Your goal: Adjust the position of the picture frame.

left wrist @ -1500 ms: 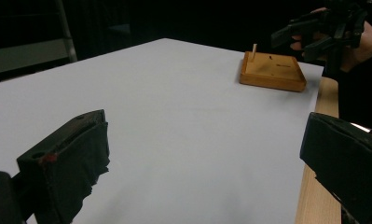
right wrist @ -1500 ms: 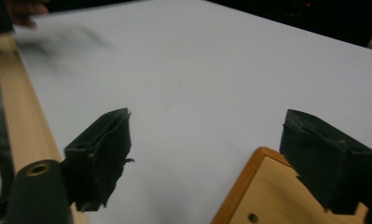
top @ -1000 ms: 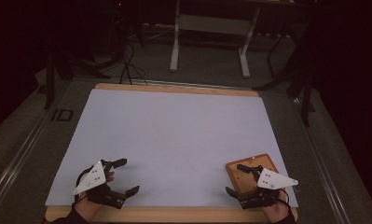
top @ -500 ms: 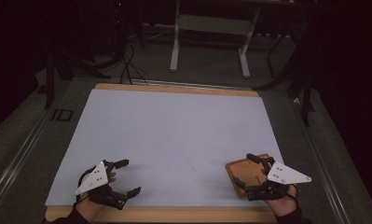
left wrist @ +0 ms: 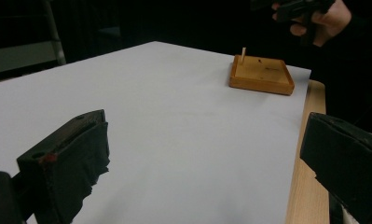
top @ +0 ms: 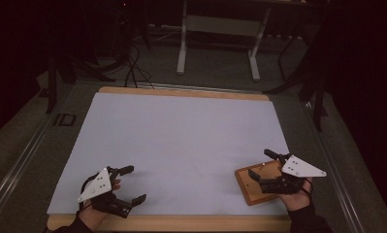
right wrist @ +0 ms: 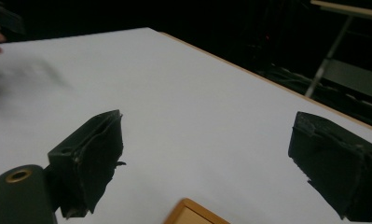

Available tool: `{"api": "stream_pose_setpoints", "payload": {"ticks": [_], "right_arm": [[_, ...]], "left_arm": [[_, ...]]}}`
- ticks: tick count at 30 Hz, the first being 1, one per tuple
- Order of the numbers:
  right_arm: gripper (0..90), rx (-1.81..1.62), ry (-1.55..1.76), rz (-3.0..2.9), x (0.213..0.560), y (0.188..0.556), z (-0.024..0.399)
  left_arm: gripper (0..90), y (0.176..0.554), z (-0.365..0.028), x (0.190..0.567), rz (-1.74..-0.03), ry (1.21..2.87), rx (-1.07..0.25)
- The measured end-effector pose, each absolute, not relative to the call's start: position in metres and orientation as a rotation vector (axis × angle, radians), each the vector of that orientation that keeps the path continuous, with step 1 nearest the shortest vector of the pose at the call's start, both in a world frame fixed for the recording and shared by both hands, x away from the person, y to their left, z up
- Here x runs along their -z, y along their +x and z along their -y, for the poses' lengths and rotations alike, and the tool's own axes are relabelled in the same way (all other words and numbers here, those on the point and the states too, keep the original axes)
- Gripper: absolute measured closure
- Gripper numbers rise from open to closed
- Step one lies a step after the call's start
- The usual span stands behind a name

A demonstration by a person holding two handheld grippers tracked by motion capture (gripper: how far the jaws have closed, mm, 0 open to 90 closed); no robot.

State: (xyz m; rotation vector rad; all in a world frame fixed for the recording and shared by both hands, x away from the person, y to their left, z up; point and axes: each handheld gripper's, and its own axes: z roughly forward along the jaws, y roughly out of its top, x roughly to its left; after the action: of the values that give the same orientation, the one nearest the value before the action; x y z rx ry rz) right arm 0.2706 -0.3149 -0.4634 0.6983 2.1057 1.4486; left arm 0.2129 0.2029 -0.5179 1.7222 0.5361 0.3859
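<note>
A shallow wooden tray (top: 248, 187) lies on the white sheet (top: 181, 141) near the table's front right corner. My right gripper (top: 259, 163) hovers over the tray, open and holding nothing. In the left gripper view the tray (left wrist: 263, 74) has a thin upright peg (left wrist: 243, 52) at its far corner. My left gripper (top: 136, 183) stands open at the front left, just above the sheet, with nothing between its jaws. In the left gripper view the left gripper (left wrist: 202, 158) faces across the sheet toward the tray. In the right gripper view the right gripper (right wrist: 211, 158) is wide open above a tray corner (right wrist: 193, 215).
The sheet covers most of a wooden table whose rim (top: 181, 91) shows at the back. Beyond it on the dark floor are a white desk frame (top: 215, 43) and cables (top: 133, 63). Rails run along both sides of the table.
My right gripper has shifted right and a little away from the person, over the tray. The left gripper has barely moved.
</note>
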Motion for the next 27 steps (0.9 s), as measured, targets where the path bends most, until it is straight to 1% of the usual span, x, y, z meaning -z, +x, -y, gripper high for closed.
{"api": "stream_pose_setpoints", "payload": {"ticks": [8,14,20,22,27], "right_arm": [[9.8,-1.401,0.815,-2.107,0.479,0.290,0.332],[9.9,-1.379,0.882,-2.122,0.489,0.297,0.339],[15.3,-1.361,0.962,-2.165,0.509,0.304,0.344],[15.7,-1.350,0.984,-2.181,0.515,0.306,0.346],[27.0,-1.300,1.034,-2.218,0.526,0.307,0.349]], "left_arm": [[1.6,0.213,-0.203,0.518,-0.536,1.717,-0.378],[1.6,0.213,-0.203,0.518,-0.535,1.714,-0.371],[1.6,0.214,-0.203,0.519,-0.535,1.714,-0.368],[1.6,0.214,-0.203,0.519,-0.535,1.713,-0.366],[1.6,0.214,-0.203,0.519,-0.537,1.712,-0.363]]}}
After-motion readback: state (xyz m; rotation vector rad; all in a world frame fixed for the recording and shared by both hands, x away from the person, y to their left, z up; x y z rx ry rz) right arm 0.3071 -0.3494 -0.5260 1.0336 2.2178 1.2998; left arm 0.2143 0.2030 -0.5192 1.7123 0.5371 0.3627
